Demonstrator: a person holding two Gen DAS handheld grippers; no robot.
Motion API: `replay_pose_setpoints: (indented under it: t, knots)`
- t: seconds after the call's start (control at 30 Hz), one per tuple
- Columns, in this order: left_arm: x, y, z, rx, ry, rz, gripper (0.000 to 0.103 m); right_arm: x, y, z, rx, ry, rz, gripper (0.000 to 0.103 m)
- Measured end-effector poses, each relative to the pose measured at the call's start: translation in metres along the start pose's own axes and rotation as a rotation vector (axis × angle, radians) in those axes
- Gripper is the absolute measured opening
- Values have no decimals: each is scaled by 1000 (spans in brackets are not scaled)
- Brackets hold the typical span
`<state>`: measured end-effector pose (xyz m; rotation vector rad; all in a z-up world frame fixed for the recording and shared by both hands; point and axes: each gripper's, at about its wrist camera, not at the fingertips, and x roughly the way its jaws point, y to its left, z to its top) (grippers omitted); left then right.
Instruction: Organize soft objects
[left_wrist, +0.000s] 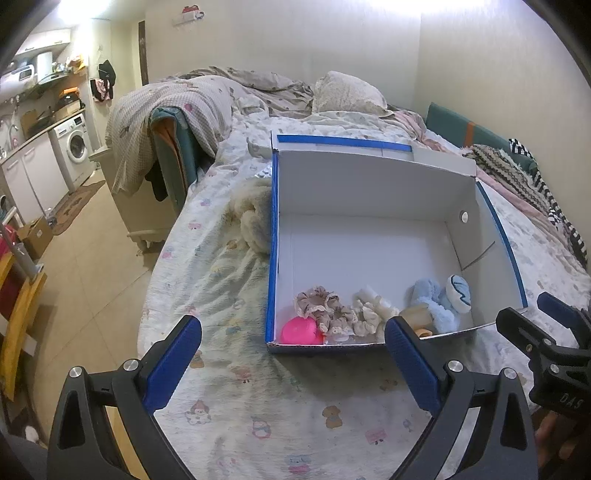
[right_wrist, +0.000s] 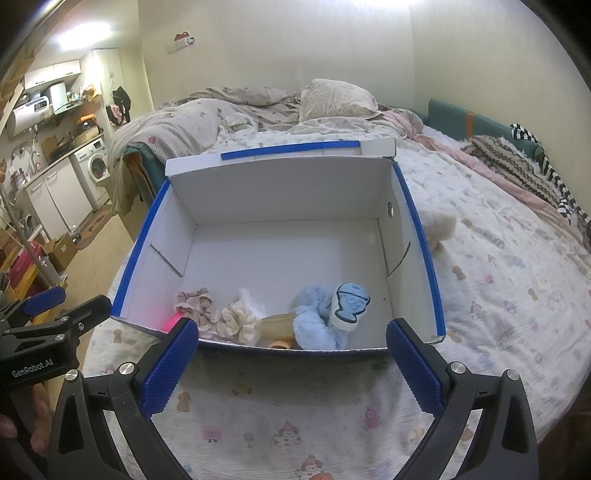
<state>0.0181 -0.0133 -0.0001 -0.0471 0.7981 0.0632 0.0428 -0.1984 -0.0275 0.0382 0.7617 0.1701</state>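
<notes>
A white cardboard box with blue edges (left_wrist: 369, 177) (right_wrist: 280, 184) sits on the bed. Along its near wall lie a pink ball (left_wrist: 300, 331), a beige lace scrunchie (left_wrist: 325, 306) (right_wrist: 195, 301), a cream scrunchie (left_wrist: 369, 312) (right_wrist: 238, 317), a tan soft piece (right_wrist: 277, 325) and a light blue fluffy toy (left_wrist: 439, 301) (right_wrist: 319, 319) with a white-blue pad (right_wrist: 349, 304). A cream plush (left_wrist: 255, 218) (right_wrist: 439, 225) lies on the sheet beside the box. My left gripper (left_wrist: 293, 363) and my right gripper (right_wrist: 291, 363) both hang open and empty just short of the box's near wall.
The bed carries a patterned sheet (right_wrist: 498, 280), rumpled duvet (left_wrist: 236, 92) and pillow (right_wrist: 336, 98) at the far end, and knitted and striped cloth (left_wrist: 524, 177) at the right. Left of the bed are tiled floor (left_wrist: 85, 266), a washing machine (left_wrist: 74, 146) and cardboard boxes.
</notes>
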Motion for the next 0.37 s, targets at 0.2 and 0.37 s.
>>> replay_pose_setpoints:
  t: [0.2,0.37]
  knots:
    - [0,-2,-1,0,3,-1,99,0,-1,0,12,0,5,103]
    - [2,-4,-2,5,8,-8,99,0,-2,0,19,3,7,103]
